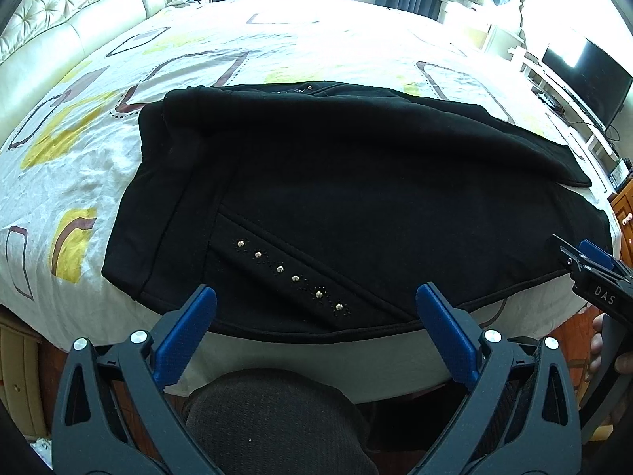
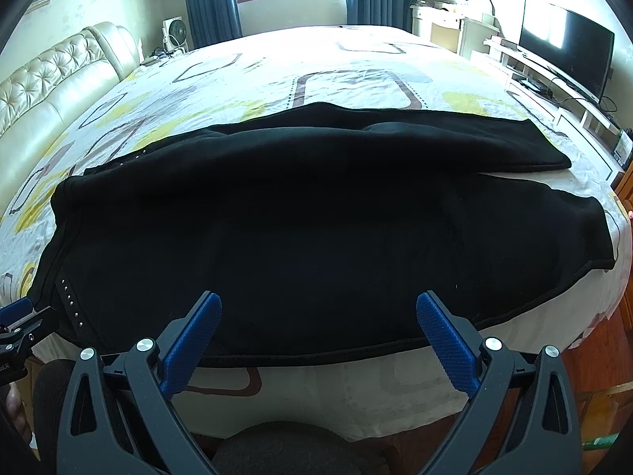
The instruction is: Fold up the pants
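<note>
Both tongs, left tongs (image 1: 316,304) and right tongs (image 2: 318,312), hang wide and empty over the bed's (image 2: 356,392) near edge, probably poised to lift the pants (image 2: 296,217) lying flat along it.

One pair of black pants (image 1: 356,198) (six studs (image 1: 280,268) along its pocket), your two grippers, left gripper (image 1: 316,301), right gripper (image 2: 318,304), one bed (image 1: 79,150), one television (image 2: 565,51).

Pants (image 1: 356,198): matt black fleecy cloth, shiny metal-look studs (image 1: 280,268) along pocket; bedspread (image 1: 79,166): crumpled cloth with slight sheen; left tool (image 1: 315,301) and right tool (image 2: 319,308): ribbed blue plastic pads, matt dark plastic frame, bright metal rivets; headboard (image 2: 47,79): glossy tufted leather look.
</note>
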Available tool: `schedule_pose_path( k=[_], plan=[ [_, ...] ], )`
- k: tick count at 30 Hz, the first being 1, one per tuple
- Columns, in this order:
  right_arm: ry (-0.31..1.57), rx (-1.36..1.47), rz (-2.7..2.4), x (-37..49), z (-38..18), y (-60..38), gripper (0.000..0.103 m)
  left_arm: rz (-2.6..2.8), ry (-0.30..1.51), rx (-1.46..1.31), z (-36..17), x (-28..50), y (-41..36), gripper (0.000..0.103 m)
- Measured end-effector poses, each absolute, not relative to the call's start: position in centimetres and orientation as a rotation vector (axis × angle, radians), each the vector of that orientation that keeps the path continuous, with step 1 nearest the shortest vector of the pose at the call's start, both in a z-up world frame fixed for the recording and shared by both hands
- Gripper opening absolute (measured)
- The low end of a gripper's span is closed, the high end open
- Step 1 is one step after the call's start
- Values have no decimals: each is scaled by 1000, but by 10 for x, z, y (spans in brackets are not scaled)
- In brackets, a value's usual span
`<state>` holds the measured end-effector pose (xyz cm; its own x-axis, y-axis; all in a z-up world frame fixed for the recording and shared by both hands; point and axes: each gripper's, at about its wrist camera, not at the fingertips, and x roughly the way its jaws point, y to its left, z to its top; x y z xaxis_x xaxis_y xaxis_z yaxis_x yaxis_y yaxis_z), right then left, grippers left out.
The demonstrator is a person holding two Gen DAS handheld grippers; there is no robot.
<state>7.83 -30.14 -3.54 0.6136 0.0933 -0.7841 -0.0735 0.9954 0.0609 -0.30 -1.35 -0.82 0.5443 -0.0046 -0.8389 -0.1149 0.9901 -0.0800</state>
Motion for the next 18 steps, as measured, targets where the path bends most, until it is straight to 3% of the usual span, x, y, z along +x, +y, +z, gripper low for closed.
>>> schedule_pose_path(
  k=[18],
  plan=[
    [916,13,110,78,-39,-300,99,75,996,-145,-10,-3,-16,101]
  ],
)
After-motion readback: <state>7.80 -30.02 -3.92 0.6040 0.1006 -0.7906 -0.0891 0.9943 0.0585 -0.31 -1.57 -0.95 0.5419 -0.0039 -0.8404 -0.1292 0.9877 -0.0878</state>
